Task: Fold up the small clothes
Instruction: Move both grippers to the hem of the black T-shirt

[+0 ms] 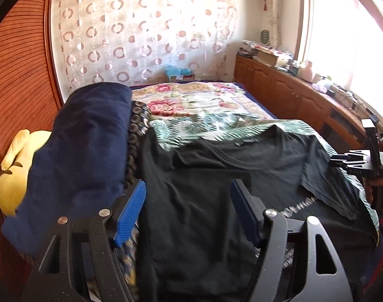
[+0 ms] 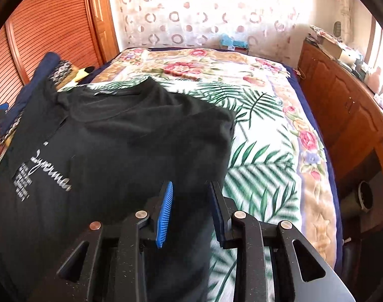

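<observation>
Both claws stood open over the bed. From its own camera, the left claw (image 1: pixel 187 211) had its blue pads (image 1: pixel 130 214) spread wide with black cloth showing between them, gripping nothing. The right claw (image 2: pixel 190 214) was parted less widely above the shirt's right edge, and nothing was pinched between its pads either.

A black T-shirt (image 2: pixel 120 136) lay spread on the palm-leaf sheet (image 2: pixel 262 176), collar toward 12 o'clock. Its cloth was wrinkled, with one sleeve folded in over the body. Silvery script lettering (image 2: pixel 53 171) with small lines of print beneath ran across the chest at 9 o'clock in the right wrist view. In the left wrist view the same print (image 1: pixel 298 207) peeked out from under a folded flap at 4 o'clock.

At 9 o'clock of the shirt sat a pile of navy cloth (image 1: pixel 83 151) over a patterned dark fabric (image 1: pixel 136 130), with a yellow plush toy (image 1: pixel 12 173) beside it. A floral blanket (image 2: pixel 191 68) covered the bed toward 12 o'clock.
</observation>
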Demonstrator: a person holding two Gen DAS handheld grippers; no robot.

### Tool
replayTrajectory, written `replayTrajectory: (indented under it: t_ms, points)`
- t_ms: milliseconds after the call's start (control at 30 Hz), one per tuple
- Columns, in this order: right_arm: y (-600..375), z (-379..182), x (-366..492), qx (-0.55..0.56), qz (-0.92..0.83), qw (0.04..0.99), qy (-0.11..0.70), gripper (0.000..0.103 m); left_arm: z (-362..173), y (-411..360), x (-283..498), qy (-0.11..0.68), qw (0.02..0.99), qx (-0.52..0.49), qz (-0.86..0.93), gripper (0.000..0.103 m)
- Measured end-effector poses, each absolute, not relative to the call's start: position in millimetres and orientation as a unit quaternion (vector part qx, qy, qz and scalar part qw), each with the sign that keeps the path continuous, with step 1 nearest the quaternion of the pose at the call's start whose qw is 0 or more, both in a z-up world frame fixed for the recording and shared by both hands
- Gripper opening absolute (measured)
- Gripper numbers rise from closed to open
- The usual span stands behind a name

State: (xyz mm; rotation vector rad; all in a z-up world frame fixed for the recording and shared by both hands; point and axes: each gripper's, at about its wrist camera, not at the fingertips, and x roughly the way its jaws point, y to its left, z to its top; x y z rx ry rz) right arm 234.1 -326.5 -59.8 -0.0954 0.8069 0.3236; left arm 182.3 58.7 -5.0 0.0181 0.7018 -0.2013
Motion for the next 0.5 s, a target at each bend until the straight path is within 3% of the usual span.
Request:
replayTrajectory:
  t_ms: [267, 300, 367, 433, 500]
  points:
    - [-314, -66, 253, -0.065, 0.166, 0.905, 0.385, 0.031, -4, 72, 229, 0.359, 0.931, 0.000, -0.069, 0.069]
    - [-312, -67, 253, -0.066, 0.170, 0.906, 0.382, 0.035, -5, 71, 235, 0.362, 0.930, 0.005, -0.070, 0.066]
    - [-312, -71, 253, -0.069, 0.177, 0.908, 0.373, 0.043, -6, 71, 242, 0.363, 0.929, 0.013, -0.067, 0.050]
    - [-310, -75, 254, -0.081, 0.179, 0.910, 0.366, 0.051, -5, 73, 250, 0.360, 0.931, 0.019, -0.061, 0.046]
    - [-308, -76, 251, -0.090, 0.174, 0.911, 0.364, 0.052, -5, 74, 259, 0.364, 0.929, 0.023, -0.059, 0.046]
